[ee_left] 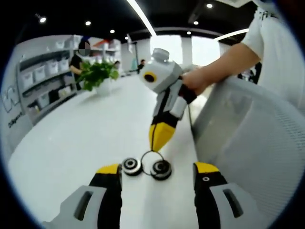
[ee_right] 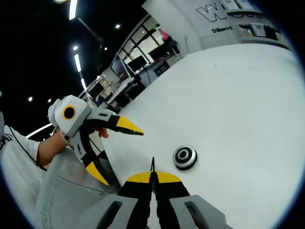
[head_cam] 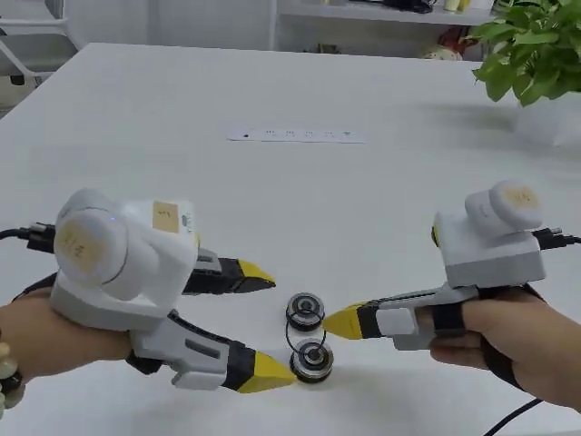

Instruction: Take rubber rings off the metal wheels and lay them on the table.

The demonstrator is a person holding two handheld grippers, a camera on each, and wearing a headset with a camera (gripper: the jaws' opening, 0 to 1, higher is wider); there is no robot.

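The right gripper [head_cam: 338, 323] has its fingers clamped on a thin black rubber ring [ee_left: 152, 152] beside two small metal wheels [head_cam: 305, 310] on the white tabletop [head_cam: 272, 200]. The left gripper [head_cam: 263, 324] has its fingers apart around them, and a leafy potted plant [head_cam: 531, 45] stands well apart.

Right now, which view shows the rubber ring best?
Left gripper view: the rubber ring is an open loop pinched by the right gripper, between two wheels. Head view shows a thin arc; right gripper view, a sliver.

A leafy green potted plant [head_cam: 531, 50] stands far right, well apart from a flat white rectangular socket strip [head_cam: 296, 135] further back at centre. A pale grey mesh chair back [ee_left: 248, 138] stands beside the near edge.
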